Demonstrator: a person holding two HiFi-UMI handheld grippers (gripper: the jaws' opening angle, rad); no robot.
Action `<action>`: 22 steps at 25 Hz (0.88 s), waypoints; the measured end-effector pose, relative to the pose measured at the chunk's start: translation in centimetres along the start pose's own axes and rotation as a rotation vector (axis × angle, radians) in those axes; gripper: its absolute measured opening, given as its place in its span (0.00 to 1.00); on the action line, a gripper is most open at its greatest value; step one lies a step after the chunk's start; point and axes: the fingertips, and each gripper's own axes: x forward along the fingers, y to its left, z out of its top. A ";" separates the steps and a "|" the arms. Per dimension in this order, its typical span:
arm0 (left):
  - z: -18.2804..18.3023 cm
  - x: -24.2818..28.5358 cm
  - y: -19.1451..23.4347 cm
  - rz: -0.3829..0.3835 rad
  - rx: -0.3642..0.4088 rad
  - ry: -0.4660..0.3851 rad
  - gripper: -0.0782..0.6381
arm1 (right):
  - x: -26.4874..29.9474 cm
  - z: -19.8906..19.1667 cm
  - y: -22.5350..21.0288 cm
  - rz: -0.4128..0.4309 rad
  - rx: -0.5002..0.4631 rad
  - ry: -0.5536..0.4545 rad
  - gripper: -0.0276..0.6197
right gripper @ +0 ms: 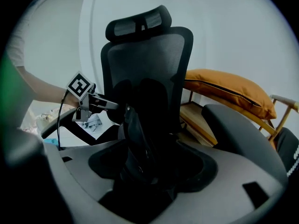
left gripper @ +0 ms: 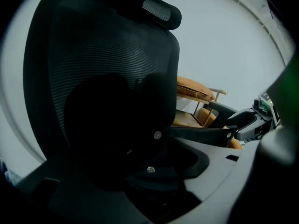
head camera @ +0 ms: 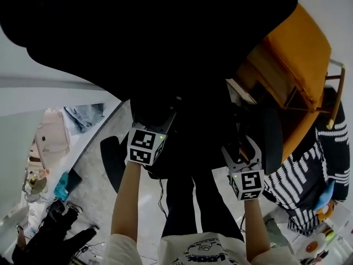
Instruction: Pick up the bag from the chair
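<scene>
The black bag (right gripper: 142, 125) stands upright on the seat of a black mesh office chair (right gripper: 149, 55), leaning against its backrest. In the left gripper view the bag (left gripper: 117, 129) fills the middle, with two metal rivets showing. My left gripper (left gripper: 154, 174) is open and close to the bag's left side, with nothing pressed between its jaws. From the right gripper view its marker cube (right gripper: 78, 85) and fingers (right gripper: 110, 105) reach the bag's edge. My right gripper (right gripper: 149, 176) is open just in front of the bag. Both marker cubes (head camera: 146, 146) (head camera: 246, 184) show in the head view.
A wooden chair with an orange cushion (right gripper: 226, 92) stands right behind the office chair, close to its right armrest (right gripper: 238, 134). A white wall is behind. A striped cloth (head camera: 309, 175) lies at the right, clutter (head camera: 49, 164) on the floor at the left.
</scene>
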 end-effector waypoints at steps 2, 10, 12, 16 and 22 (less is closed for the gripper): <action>-0.5 1.2 0.4 -0.023 0.005 0.010 0.49 | 0.8 -0.7 0.0 -0.004 0.006 0.009 0.55; -1.9 5.4 0.6 -0.126 0.022 0.053 0.49 | 2.8 -2.3 -0.3 -0.017 0.022 0.021 0.55; -2.0 6.1 0.6 -0.157 0.025 0.047 0.49 | 3.2 -2.6 -0.3 -0.019 0.027 0.024 0.55; -2.0 7.2 0.2 -0.242 0.021 0.033 0.50 | 3.7 -3.4 -0.6 -0.017 0.043 0.031 0.53; -2.6 7.7 -0.1 -0.376 0.024 0.066 0.50 | 4.9 -4.4 0.0 -0.006 0.072 0.029 0.46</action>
